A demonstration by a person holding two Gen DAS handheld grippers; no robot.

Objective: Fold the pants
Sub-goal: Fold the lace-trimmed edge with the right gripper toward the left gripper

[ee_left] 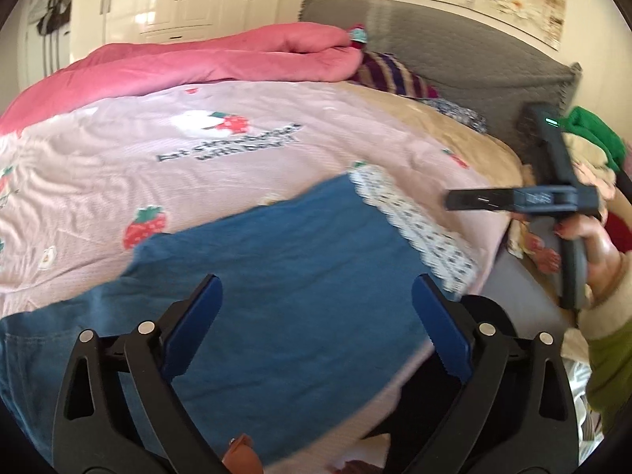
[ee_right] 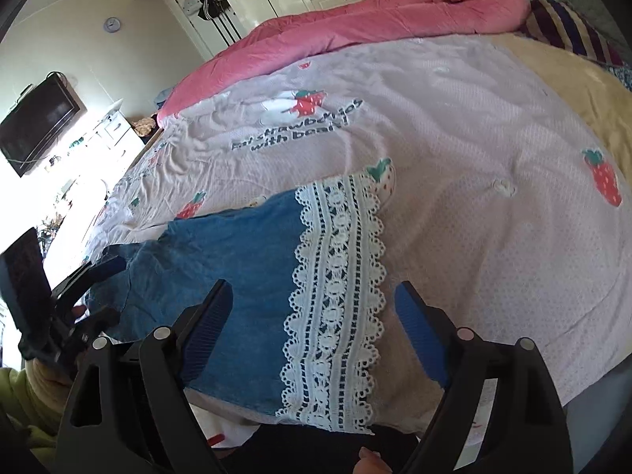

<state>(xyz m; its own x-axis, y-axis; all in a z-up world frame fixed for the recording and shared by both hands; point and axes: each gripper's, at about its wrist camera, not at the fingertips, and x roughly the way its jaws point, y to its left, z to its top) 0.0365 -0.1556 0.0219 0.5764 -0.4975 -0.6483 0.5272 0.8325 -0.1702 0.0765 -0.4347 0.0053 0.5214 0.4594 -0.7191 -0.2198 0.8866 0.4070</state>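
Right up close, the left gripper (ee_left: 316,324) has its two blue pads wide apart, with nothing pinched between them. It hangs over the blue pants (ee_left: 284,260) and tips down toward them. The right gripper (ee_right: 312,331) looks the same: pads apart, nothing held, tipped down over the lace end of the pants.

The pants lie flat on the near part of the bed. The blue cloth runs off to the left. The white lace hem (ee_right: 335,300) is at the right end, and it looks like a neat double layer.

From the left camera, a hand (ee_left: 584,249) is holding the right gripper's handle on the right side, a little above the bed.

I think a fold has just been laid down and the next one is due. To do it well, each gripper should come down on an edge of the pants, pinch both layers and not the sheet under them, then lift and carry together so the edges line up.

Farther away is the pink strawberry sheet (ee_right: 454,158). Beyond that sits a rolled pink quilt (ee_right: 395,15).
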